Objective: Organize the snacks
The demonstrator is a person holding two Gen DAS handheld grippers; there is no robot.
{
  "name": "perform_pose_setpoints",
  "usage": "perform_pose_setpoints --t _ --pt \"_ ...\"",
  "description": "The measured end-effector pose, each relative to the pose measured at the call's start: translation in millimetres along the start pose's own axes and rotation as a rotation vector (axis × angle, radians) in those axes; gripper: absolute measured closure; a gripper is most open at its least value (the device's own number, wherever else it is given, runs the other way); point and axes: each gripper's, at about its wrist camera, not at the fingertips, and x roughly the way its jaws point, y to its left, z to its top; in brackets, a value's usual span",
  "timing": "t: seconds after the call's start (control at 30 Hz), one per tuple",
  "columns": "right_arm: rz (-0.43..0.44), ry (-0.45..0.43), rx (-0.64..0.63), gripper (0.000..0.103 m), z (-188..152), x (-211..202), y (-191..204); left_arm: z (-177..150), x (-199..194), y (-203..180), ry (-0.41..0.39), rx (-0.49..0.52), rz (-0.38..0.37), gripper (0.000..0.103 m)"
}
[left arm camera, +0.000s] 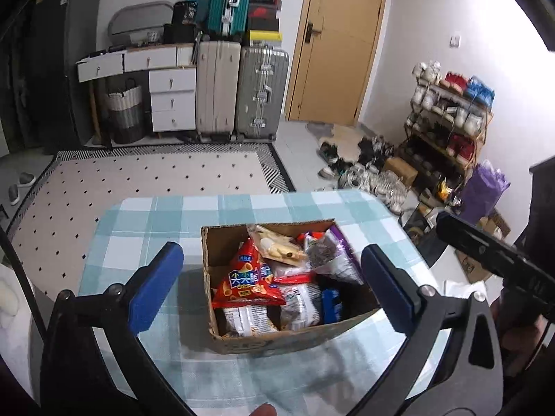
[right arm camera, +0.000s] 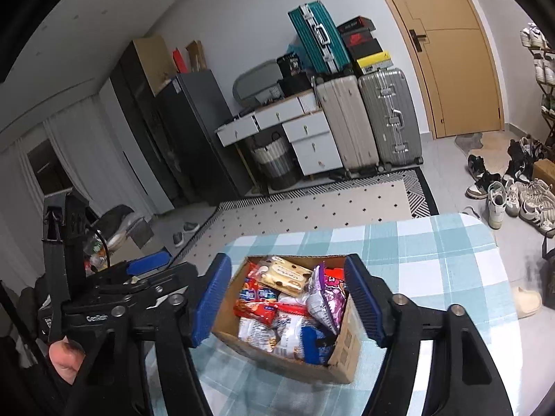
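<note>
**Both grippers released above the snack box**

My left gripper (left arm camera: 274, 280) hung over the tabletop (left arm camera: 145, 228) with its blue pads spread wide, holding nothing. Its left pad (left arm camera: 156, 284) sat over the checked cloth just left of the cardboard box (left arm camera: 277, 341), and its right pad (left arm camera: 388, 291) stood past the box's right wall, so in the left wrist view the box lay between the two fingers.

The box stood open near the middle of the tabletop, closer to the near edge than to the far one. It was packed with snacks. Along its left side lay a red chip bag (left arm camera: 248, 284), with white printed packets (left arm camera: 248, 319) below it toward the near wall. A pale cookie packet (left arm camera: 277, 246) sat toward the far wall, a purple-and-white bag (left arm camera: 333, 256) leaned against the right side, and a small blue pack (left arm camera: 331, 305) sat low near the right corner.

My right gripper (right arm camera: 289, 301) was also released and empty, its pads framing the same box (right arm camera: 343, 350) in the right wrist view: the left pad (right arm camera: 211, 301) by the box's left wall, the right pad (right arm camera: 364, 301) over its right wall. I could not tell whether either pad touched the cardboard. In that view the cookie packet (right arm camera: 286, 275) lay at the far end and the purple bag (right arm camera: 327, 298) along the right.
</note>
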Motion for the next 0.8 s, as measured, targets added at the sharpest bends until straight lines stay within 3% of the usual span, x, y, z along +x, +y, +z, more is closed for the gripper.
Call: perform_pose_setpoints --t 0.23,0.5,0.63,0.8 --pt "-0.014 -0.039 -0.006 0.016 -19.1 -34.5 7.9 -17.7 -43.7 -2.5 -0.056 0.004 0.015 0.001" --pt "-0.043 -0.087 -0.045 0.011 -57.8 -68.6 12.6 -57.2 -79.5 8.6 -0.117 -0.019 0.042 0.001" --pt "-0.055 -0.127 -0.066 0.003 -79.2 -83.7 10.7 -85.9 -93.2 17.9 -0.167 -0.018 0.073 0.001" --pt "-0.075 -0.148 -0.088 0.002 -110.1 -94.3 3.7 -117.6 -92.1 25.0 -0.162 0.000 0.080 0.001"
